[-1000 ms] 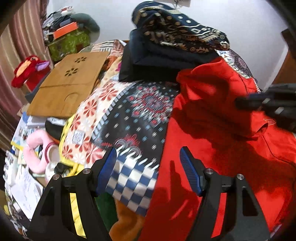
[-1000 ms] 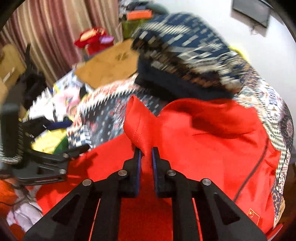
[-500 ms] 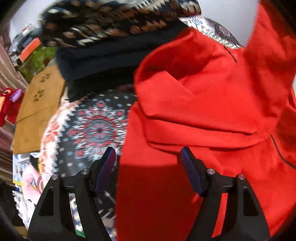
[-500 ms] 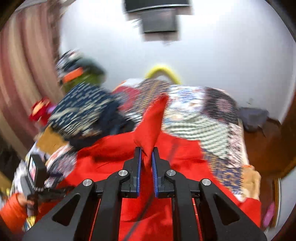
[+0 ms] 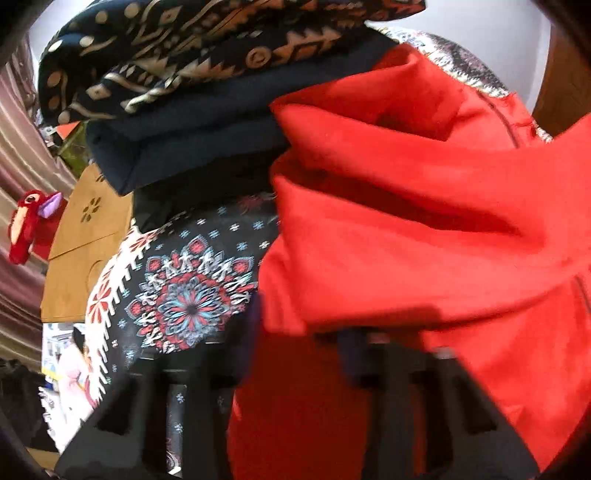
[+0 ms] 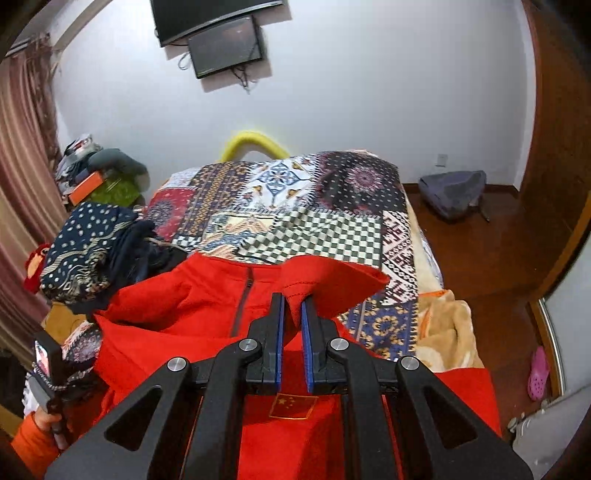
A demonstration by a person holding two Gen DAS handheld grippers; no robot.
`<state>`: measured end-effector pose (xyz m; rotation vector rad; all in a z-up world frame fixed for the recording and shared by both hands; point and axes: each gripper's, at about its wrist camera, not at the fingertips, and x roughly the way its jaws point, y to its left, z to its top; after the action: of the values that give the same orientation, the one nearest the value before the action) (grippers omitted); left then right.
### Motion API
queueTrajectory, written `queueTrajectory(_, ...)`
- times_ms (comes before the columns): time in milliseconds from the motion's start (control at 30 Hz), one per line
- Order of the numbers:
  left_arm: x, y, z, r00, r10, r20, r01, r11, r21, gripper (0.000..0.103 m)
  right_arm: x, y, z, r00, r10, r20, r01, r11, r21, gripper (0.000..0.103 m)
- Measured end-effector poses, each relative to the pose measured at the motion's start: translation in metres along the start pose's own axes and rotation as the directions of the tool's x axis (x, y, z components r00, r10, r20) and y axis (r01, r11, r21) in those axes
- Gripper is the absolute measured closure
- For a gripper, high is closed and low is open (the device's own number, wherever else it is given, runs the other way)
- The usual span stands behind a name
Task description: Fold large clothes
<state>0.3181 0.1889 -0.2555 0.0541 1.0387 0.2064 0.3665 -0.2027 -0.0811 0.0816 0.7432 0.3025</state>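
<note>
On the bed (image 6: 400, 236), over its patchwork cover, we have the red jacket (image 6: 177, 306) spread out and partly bunched, its dark zip running down the front and a small flag patch showing near our right tongs (image 6: 291, 314). Those tongs are clenched on a raised fold of the jacket's red cloth, which stands up between the blue pads and drapes away to the right. Our left tongs (image 5: 295, 332) are blurred in their own view; their jaws have just been closing, and the jacket's edge seems to lie between them, though we cannot tell whether the pads already press on it. From the right view we see the left tool low at the left edge, held by a hand (image 6: 44, 421) in an orange sleeve. Just beside the jacket, on its left, sits a stack of folded clothes (image 5: 207, 74), dark blue with a tan pattern on top and plain navy beneath. Beyond that lie a brown wooden board (image 5: 88, 251) and a red stuffed toy (image 5: 29, 225) against the striped curtain (image 6: 18, 155). Two screens (image 6: 221, 33) hang on the white wall, and a grey bag (image 6: 452, 192) rests on the wooden floor.
</note>
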Motion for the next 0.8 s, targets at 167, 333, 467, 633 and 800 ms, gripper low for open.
queueTrajectory(167, -0.028, 0.008, 0.006, 0.993, 0.021, 0.117, -0.016, 0.999, -0.038, 0.096, -0.003, -0.010, -0.008, 1.000, -0.005, -0.001, 0.005, 1.000, 0.010, 0.095)
queueTrajectory(333, -0.032, 0.023, 0.004, 0.990, 0.045, 0.134, -0.034, 0.996, -0.086, 0.095, 0.008, -0.024, -0.034, 0.997, 0.017, -0.078, -0.014, 0.999, 0.033, 0.095)
queueTrajectory(467, -0.014, 0.025, -0.008, 0.996, 0.048, 0.069, -0.041, 0.995, -0.096, 0.095, 0.021, -0.040, -0.068, 0.983, 0.018, -0.181, -0.005, 0.997, 0.073, 0.095)
queueTrajectory(633, -0.002, 0.016, -0.018, 0.998, 0.059, 0.024, -0.057, 0.995, -0.081, 0.091, 0.018, -0.061, -0.109, 0.963, 0.027, -0.270, 0.011, 0.990, 0.139, 0.095)
queueTrajectory(800, -0.002, 0.009, -0.021, 0.997, 0.080, 0.007, -0.079, 0.995, -0.057, 0.086, 0.002, -0.063, -0.127, 0.960, -0.003, -0.280, 0.041, 0.991, 0.128, 0.095)
